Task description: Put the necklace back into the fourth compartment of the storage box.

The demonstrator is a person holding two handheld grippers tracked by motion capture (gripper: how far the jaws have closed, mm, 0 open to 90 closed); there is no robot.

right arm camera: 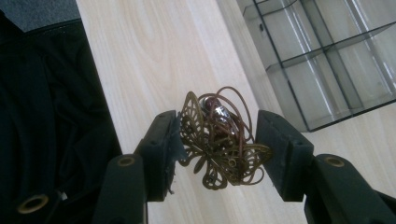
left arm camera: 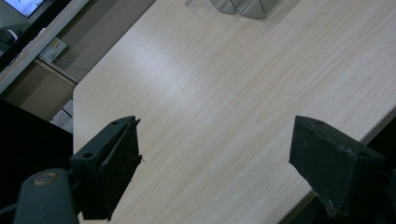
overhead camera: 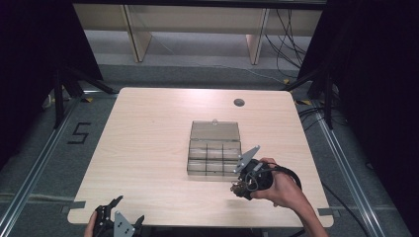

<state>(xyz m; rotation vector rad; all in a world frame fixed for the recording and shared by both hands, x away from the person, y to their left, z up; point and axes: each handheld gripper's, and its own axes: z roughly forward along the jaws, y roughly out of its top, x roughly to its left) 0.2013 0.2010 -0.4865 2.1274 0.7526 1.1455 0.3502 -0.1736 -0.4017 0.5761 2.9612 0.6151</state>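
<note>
Light wood tabletop (overhead camera: 148, 148). Clear compartment box (overhead camera: 214, 154) right of centre, lid open, flat behind it. Right gripper (right arm camera: 215, 140) just in front of box's near right corner, clamped on brass butterfly ornament (right arm camera: 219, 144), ornament pinched between both jaws, above tabletop near front edge. Left gripper (left arm camera: 215, 154) at near-left tabletop edge, jaws wide apart, holding nothing, well apart from box.

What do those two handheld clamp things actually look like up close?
Both are black. The left gripper has two chunky, blocky jaws with small round brass-coloured fittings, and a grey three-cornered plate with small holes on top. The right gripper has the same black jaws and brass fittings, its own grey plate, and a black cable looping behind the hand. No sleeves show.
</note>
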